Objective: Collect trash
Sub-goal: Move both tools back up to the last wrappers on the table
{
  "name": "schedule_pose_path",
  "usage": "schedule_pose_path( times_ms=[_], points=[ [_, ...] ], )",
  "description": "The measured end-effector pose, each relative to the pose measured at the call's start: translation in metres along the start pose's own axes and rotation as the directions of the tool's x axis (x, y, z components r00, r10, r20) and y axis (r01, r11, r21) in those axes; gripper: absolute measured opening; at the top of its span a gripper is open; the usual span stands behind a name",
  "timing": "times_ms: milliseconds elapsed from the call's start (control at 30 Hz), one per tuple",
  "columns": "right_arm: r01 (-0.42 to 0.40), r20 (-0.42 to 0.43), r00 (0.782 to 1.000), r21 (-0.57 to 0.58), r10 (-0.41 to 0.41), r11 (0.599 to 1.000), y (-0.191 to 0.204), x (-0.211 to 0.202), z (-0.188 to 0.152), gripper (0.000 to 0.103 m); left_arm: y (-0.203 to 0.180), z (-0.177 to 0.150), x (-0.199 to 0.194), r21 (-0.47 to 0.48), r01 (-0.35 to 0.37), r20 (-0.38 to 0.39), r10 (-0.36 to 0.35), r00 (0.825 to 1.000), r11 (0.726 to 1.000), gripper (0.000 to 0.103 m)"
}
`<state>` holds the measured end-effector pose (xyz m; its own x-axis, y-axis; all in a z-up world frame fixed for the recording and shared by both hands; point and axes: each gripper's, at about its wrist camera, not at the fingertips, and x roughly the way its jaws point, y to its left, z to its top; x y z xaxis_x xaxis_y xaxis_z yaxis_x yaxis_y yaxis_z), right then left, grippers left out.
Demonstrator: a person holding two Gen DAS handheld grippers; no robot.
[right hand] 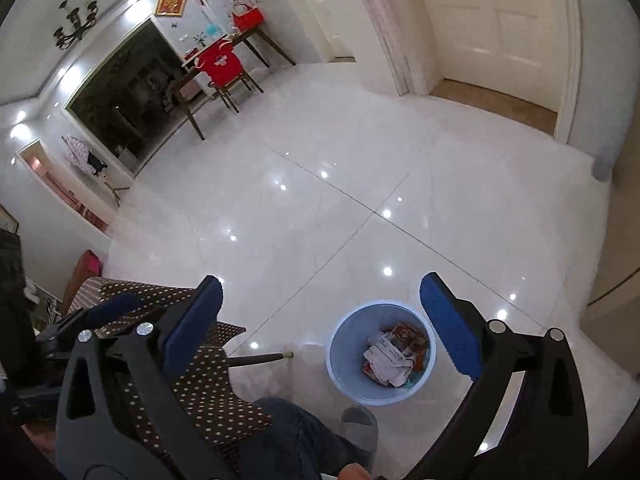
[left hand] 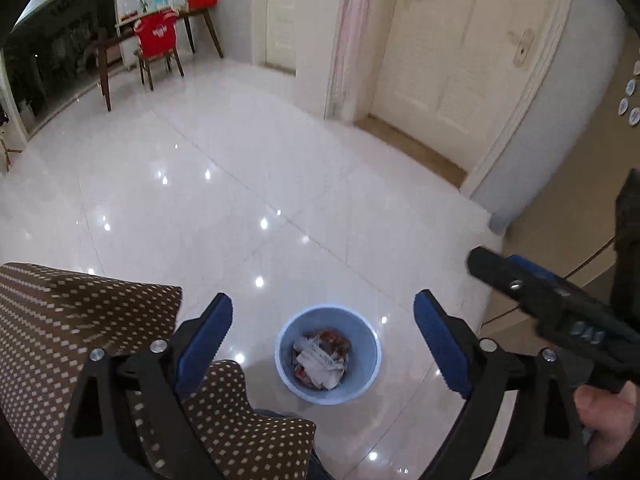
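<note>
A light blue trash bin [left hand: 328, 354] stands on the white tiled floor, holding crumpled white paper and red wrappers [left hand: 322, 362]. My left gripper [left hand: 323, 308] is open and empty, high above the bin. The bin also shows in the right wrist view [right hand: 379, 352], with the trash [right hand: 394, 354] inside. My right gripper [right hand: 320, 292] is open and empty, above and left of the bin. The right gripper's body [left hand: 560, 304] shows at the right edge of the left wrist view.
A table with a brown dotted cloth [left hand: 80, 320] lies at the lower left, also in the right wrist view [right hand: 192, 360]. My leg and grey slipper [right hand: 360, 424] are beside the bin. A wooden table and a chair with a red cover [left hand: 156, 40] stand far back. Cream doors [left hand: 452, 60] are ahead right.
</note>
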<state>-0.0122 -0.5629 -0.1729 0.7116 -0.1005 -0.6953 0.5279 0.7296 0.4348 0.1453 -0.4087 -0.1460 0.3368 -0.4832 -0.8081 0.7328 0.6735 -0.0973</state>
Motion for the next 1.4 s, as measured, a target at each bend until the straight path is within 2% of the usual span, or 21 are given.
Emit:
schedule_pose_path(
  times_ms=[267,700,833,900,1067,1233,1400],
  points=[
    [-0.045,0.03,0.998,-0.105,0.048,0.993,0.063,-0.027,-0.002,0.097,0.024,-0.01,-0.07,-0.036,0.01,0.12,-0.005,0.993,0.999,0.09],
    [-0.152,0.007,0.987,-0.304,0.162,0.941,0.191,-0.044,-0.02,0.097,0.089,-0.059,-0.151,-0.098,-0.064,0.217,0.084,0.973,0.993,0.091],
    [-0.192,-0.027,0.98,-0.372,0.196,0.908,0.234,-0.042,-0.033,0.097,0.117,-0.079,-0.174,-0.141,-0.118,0.246,0.15,0.958,0.983,0.091],
    [-0.212,-0.049,0.976,-0.403,0.21,0.89,0.257,-0.038,-0.041,0.097,0.137,-0.093,-0.185,-0.188,-0.141,0.261,0.188,0.947,0.972,0.091],
    [-0.252,-0.102,0.968,-0.452,0.231,0.856,0.294,-0.025,-0.063,0.097,0.188,-0.123,-0.205,-0.289,-0.187,0.245,0.261,0.934,0.939,0.091],
    [-0.298,-0.167,0.955,-0.494,0.247,0.817,0.338,-0.009,-0.087,0.097,0.24,-0.159,-0.22,-0.386,-0.246,0.198,0.34,0.919,0.889,0.091],
    [-0.338,-0.219,0.941,-0.532,0.259,0.777,0.373,0.003,-0.105,0.097,0.286,-0.186,-0.228,-0.447,-0.331,0.138,0.43,0.892,0.831,0.091]
  ],
)
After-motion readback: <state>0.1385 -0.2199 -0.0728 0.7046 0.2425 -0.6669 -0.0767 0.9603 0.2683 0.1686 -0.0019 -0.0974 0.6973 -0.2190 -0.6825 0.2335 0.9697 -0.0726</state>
